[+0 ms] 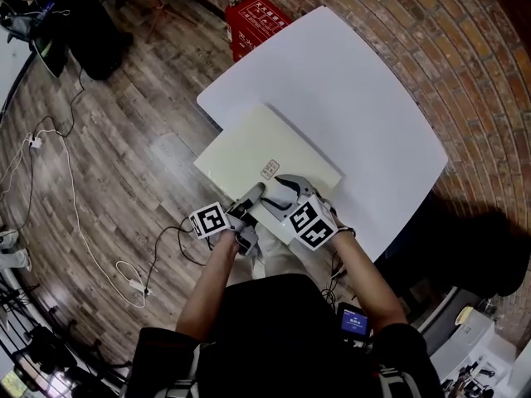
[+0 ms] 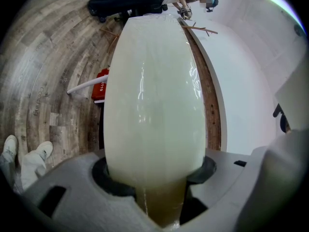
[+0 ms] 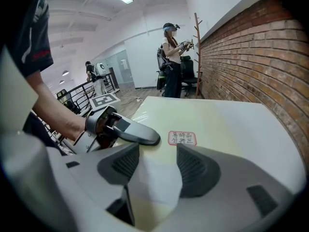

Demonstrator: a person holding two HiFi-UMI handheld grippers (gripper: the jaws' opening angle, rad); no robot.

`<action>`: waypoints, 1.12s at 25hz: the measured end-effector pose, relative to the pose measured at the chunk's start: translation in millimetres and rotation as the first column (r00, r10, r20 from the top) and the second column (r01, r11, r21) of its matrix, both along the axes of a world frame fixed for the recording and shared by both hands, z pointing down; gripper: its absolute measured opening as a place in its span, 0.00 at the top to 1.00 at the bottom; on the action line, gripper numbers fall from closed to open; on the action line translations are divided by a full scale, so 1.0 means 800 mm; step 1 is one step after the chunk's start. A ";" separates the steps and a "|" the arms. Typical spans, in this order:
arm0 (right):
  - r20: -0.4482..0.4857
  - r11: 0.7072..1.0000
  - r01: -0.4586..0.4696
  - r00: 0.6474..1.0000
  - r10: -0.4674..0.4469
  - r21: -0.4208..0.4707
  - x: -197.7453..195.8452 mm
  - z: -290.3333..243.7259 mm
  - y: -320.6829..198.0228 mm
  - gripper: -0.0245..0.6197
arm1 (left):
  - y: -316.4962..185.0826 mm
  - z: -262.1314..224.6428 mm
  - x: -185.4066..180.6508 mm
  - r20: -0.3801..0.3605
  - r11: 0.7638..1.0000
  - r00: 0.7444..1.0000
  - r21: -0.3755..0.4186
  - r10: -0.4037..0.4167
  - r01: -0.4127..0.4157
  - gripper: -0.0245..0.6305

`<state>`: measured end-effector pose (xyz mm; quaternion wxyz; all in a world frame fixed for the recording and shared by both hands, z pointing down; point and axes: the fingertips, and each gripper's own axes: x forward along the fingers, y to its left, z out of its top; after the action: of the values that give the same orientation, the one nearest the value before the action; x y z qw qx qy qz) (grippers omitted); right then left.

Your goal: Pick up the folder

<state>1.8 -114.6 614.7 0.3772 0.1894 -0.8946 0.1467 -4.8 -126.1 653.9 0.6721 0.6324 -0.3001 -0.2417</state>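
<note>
A cream folder [image 1: 257, 152] with a small red-printed label [image 1: 270, 170] lies on the white table [image 1: 357, 98], its near left part hanging over the table's edge. My left gripper [image 1: 249, 199] clamps the folder's near edge, one jaw on top and one beneath. In the left gripper view the folder [image 2: 152, 91] fills the gap of the left gripper [image 2: 157, 178]. My right gripper [image 1: 286, 191] hovers tilted down over the folder's near end. In the right gripper view its jaws [image 3: 157, 166] stand apart, with the folder [image 3: 212, 120] showing between them, beside the left gripper's upper finger [image 3: 137, 134].
A red crate [image 1: 255, 19] stands on the wooden floor beyond the table's far left corner. Cables [image 1: 50, 164] trail across the floor at the left. Brick paving [image 1: 465, 56] runs along the right. A person [image 3: 171, 57] stands far behind the table.
</note>
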 end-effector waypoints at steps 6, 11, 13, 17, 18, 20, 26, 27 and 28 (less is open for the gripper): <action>0.022 1.000 -0.020 1.000 0.021 -0.012 -0.007 -0.020 0.000 0.59 | -0.002 -0.015 -0.014 0.080 0.999 0.997 0.045 0.021 -0.025 0.55; 0.023 0.998 -0.055 0.998 0.055 0.023 -0.003 -0.037 -0.004 0.77 | -0.004 -0.032 -0.024 0.121 0.996 0.992 0.077 0.025 -0.034 0.55; 0.028 0.996 -0.081 0.996 0.080 0.032 0.001 -0.043 -0.007 0.82 | -0.005 -0.039 -0.031 0.164 0.995 0.986 0.091 0.035 -0.050 0.55; 0.051 0.989 -0.140 0.989 0.137 0.052 0.008 -0.057 -0.013 0.88 | -0.006 -0.051 -0.047 0.285 0.991 0.958 0.116 0.033 -0.069 0.55; 0.057 0.986 -0.156 0.987 0.152 0.059 0.010 -0.059 -0.015 0.89 | -0.007 -0.057 -0.050 0.309 0.989 0.951 0.126 0.032 -0.074 0.55; 0.076 0.979 -0.192 0.979 0.187 0.064 0.012 -0.066 -0.018 0.90 | -0.006 -0.069 -0.053 0.346 0.985 0.938 0.151 0.030 -0.087 0.55; 0.175 0.953 -0.300 0.941 0.289 0.039 0.010 -0.102 -0.014 0.91 | 0.001 -0.109 -0.068 0.400 0.968 0.916 0.227 0.008 -0.108 0.55; 0.189 0.948 -0.316 0.934 0.303 0.039 0.011 -0.109 -0.014 0.91 | 0.003 -0.116 -0.072 0.406 0.965 0.914 0.237 0.002 -0.108 0.55; 0.204 0.942 -0.332 0.926 0.316 0.044 0.013 -0.116 -0.014 0.91 | 0.005 -0.123 -0.075 0.413 0.963 0.911 0.249 -0.005 -0.108 0.55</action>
<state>12.2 -126.0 522.2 0.2510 0.3339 -0.8885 0.1897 -64.8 -122.0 555.2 0.5093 0.7611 -0.3821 -0.1238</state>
